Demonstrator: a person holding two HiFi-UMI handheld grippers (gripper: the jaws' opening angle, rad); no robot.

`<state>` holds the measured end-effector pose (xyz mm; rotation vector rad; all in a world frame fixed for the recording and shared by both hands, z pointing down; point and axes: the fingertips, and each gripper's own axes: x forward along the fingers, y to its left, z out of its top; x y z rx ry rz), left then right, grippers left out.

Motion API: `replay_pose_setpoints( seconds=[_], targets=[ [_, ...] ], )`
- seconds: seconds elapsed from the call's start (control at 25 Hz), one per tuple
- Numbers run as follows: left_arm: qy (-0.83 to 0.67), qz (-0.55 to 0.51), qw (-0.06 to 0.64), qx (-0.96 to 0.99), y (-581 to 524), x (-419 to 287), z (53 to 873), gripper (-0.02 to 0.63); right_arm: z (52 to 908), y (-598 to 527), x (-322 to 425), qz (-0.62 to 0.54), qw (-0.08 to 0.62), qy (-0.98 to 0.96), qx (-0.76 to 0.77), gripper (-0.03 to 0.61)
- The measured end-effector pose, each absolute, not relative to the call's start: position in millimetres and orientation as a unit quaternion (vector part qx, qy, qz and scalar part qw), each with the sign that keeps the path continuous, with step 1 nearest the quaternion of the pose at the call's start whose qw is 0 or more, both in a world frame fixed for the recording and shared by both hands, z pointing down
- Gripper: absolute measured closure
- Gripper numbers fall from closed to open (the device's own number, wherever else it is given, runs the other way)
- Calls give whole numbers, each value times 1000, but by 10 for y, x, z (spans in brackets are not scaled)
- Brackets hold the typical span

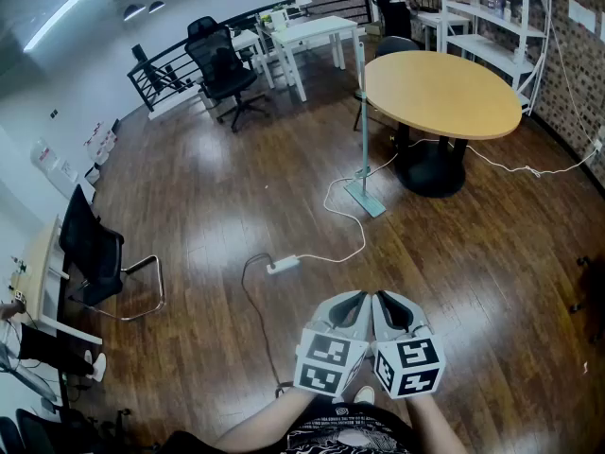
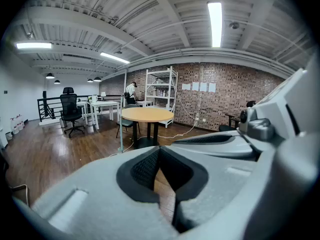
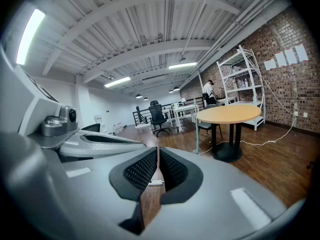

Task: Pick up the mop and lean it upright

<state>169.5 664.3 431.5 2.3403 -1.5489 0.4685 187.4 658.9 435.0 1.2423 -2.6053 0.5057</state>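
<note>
Finding: the mop [image 1: 363, 130] stands upright, its pole against the rim of the round bench [image 1: 444, 93] and its head flat on the wooden floor.

The left gripper [image 1: 354, 299] and right gripper [image 1: 388, 299] are held side by side close to the body, well apart from the mop. Both have their jaws together with nothing between them.

We judge the lean as good as made. To finish well, we advise:
- confirming the pole bears firmly on the rim;
- if a correction is needed, opening the jaws before reaching and taking the pole about mid-height;
- keeping clear of the white cable [image 1: 331, 197] that runs beside the mop head.
</note>
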Motion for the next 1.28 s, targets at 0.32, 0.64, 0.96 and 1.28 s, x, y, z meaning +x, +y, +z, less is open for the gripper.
replay_pose_setpoints(
  seconds=[0.32,0.64,0.96,1.28],
  targets=[
    [-534,167,151,815,6223,1642,4463,609,4430,6174,1823,175,104,-883,423,561],
    [-525,151,152,824,5254,1197,4511,610,4481,5271,1411,170,115,-873,442,561],
    [-513,138,151,834,4258,522,4390,609,4377,4274,742,165,122,-865,458,561],
    [-511,137,152,835,3571,88,4322,609,4319,3571,381,167,119,-858,472,561]
  ],
)
